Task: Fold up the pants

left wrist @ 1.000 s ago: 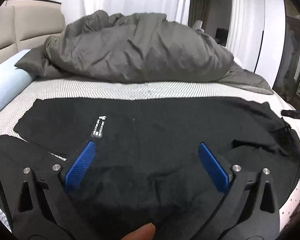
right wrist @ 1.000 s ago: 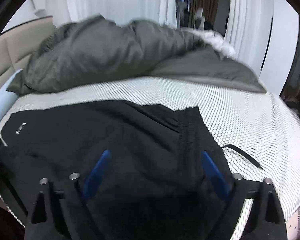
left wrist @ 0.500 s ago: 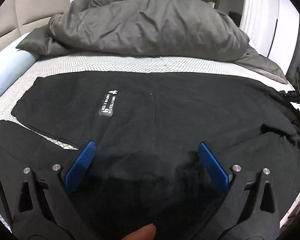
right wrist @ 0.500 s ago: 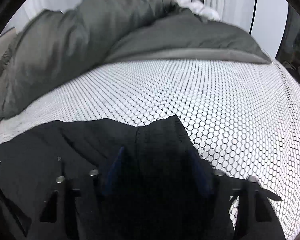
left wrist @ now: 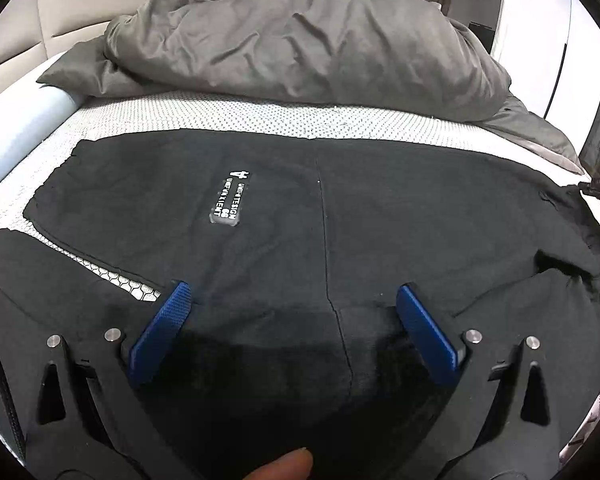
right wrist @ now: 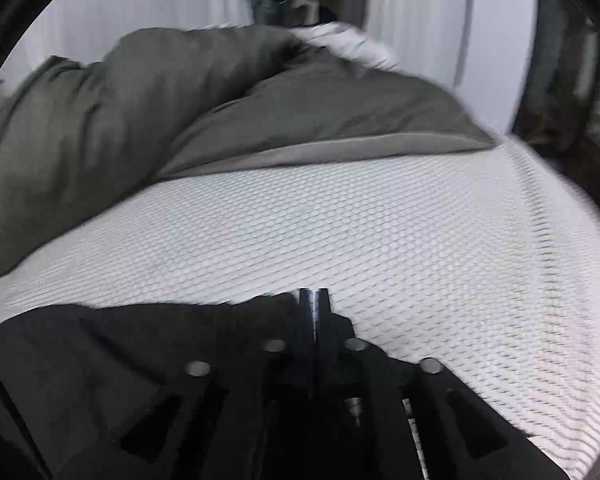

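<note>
Right wrist view: right gripper (right wrist: 314, 300) fingers have just been closed onto pants (right wrist: 140, 340) edge, lower centre; fold can be started. Left gripper (left wrist: 296, 312) fingers wide, nothing held.

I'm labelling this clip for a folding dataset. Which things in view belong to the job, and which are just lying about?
Job:
black pants
left gripper, open over them
right gripper, just closed at the pants' edge

Lying about:
grey duvet
pale blue pillow
mattress, merely the work surface
</note>
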`<action>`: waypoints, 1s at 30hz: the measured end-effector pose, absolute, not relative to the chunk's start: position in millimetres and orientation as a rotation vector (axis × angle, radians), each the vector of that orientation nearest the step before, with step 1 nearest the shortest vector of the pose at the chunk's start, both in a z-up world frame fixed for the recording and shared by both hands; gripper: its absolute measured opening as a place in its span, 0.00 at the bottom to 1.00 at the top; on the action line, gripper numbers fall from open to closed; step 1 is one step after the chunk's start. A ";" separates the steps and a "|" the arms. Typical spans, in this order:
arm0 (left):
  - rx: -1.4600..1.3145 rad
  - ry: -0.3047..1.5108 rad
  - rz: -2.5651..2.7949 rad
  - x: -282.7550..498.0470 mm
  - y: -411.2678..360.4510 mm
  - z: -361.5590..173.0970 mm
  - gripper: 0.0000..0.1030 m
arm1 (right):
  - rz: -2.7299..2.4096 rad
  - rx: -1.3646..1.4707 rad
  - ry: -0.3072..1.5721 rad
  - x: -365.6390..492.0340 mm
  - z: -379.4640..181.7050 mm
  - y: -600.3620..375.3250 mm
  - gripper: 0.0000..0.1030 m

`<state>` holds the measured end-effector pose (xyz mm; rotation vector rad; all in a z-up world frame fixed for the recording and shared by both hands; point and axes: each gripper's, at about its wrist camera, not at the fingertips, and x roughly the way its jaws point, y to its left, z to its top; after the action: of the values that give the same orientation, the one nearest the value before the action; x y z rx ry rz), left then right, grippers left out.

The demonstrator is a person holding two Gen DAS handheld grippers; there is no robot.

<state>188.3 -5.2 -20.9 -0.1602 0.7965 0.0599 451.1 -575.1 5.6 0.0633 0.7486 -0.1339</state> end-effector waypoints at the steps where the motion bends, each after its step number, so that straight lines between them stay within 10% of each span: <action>1: -0.156 0.794 0.063 188.6 -5.6 -20.3 0.99 | -0.129 0.058 0.750 450.0 5.9 -575.6 0.37; 4: -0.126 0.795 0.063 188.7 -10.2 -20.8 0.99 | -0.118 0.051 0.759 446.8 7.0 -580.1 0.59; 13: -0.107 0.800 0.072 189.9 -16.5 -19.9 0.99 | -0.016 -0.005 0.836 436.5 -6.0 -566.1 0.59; 15: -0.100 0.802 0.077 189.8 -18.8 -19.1 0.99 | -0.020 -0.055 0.856 443.1 -16.5 -557.0 0.22; 21: -0.139 0.807 0.066 195.6 -18.7 -19.4 0.99 | -0.166 -0.003 0.776 441.5 -2.5 -575.9 0.11; 24: -0.150 0.802 0.072 196.2 -17.8 -19.1 0.99 | -0.221 -0.037 0.830 437.5 2.3 -572.1 0.26; 28: -0.151 0.779 0.075 188.4 -17.3 -15.6 0.99 | -0.125 -0.042 0.605 352.8 47.2 -537.6 0.92; 30: -0.143 0.765 0.067 181.7 -18.1 -12.5 0.99 | -0.039 -0.050 0.550 307.9 58.2 -515.2 0.99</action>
<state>181.7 -18.1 -12.5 -0.1432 0.7650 0.0675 307.9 -515.2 58.2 -0.0496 0.5499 -0.0394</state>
